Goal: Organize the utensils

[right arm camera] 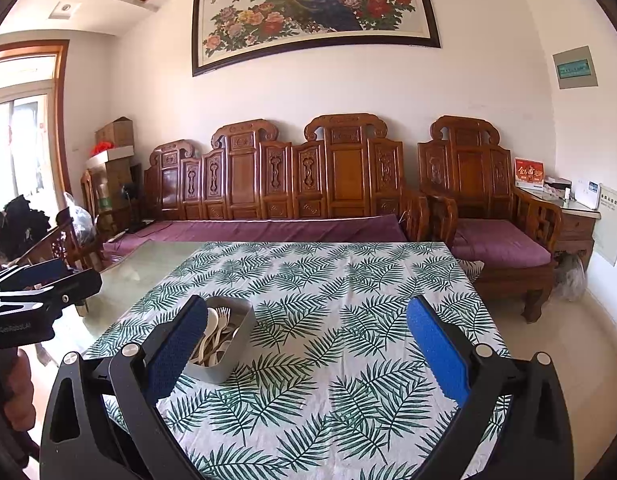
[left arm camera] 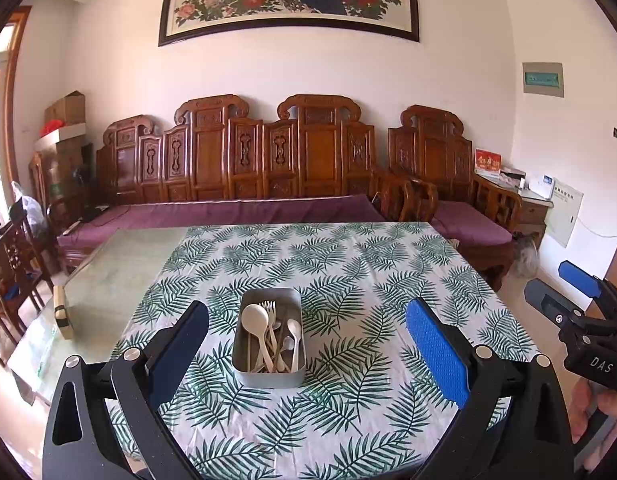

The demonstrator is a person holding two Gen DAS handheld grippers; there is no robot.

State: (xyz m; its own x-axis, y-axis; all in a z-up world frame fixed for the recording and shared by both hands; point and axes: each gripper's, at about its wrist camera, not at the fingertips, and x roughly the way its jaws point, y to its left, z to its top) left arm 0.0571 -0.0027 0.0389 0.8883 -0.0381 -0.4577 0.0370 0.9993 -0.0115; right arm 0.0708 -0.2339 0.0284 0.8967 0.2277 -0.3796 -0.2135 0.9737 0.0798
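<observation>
Grey metal rectangular tray (left arm camera: 268,344) of cream plastic spoons and forks (left arm camera: 268,336) sits at twelve o'clock on our leaf-print desk (left arm camera: 348,280). Left tool (left arm camera: 306,344) and right tool (right arm camera: 304,344) both released, empty. Tangled handles risk lifting several together.

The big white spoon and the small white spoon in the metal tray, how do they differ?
The big spoon has a wide, round bowl; the small spoon has a narrower one. The big spoon lies left of the forks, while the small spoon lies toward the tray's right side. The big spoon's bowl reaches farther up the tray than the small spoon's. Both are off-white and lie with handles pointing toward the camera.
</observation>
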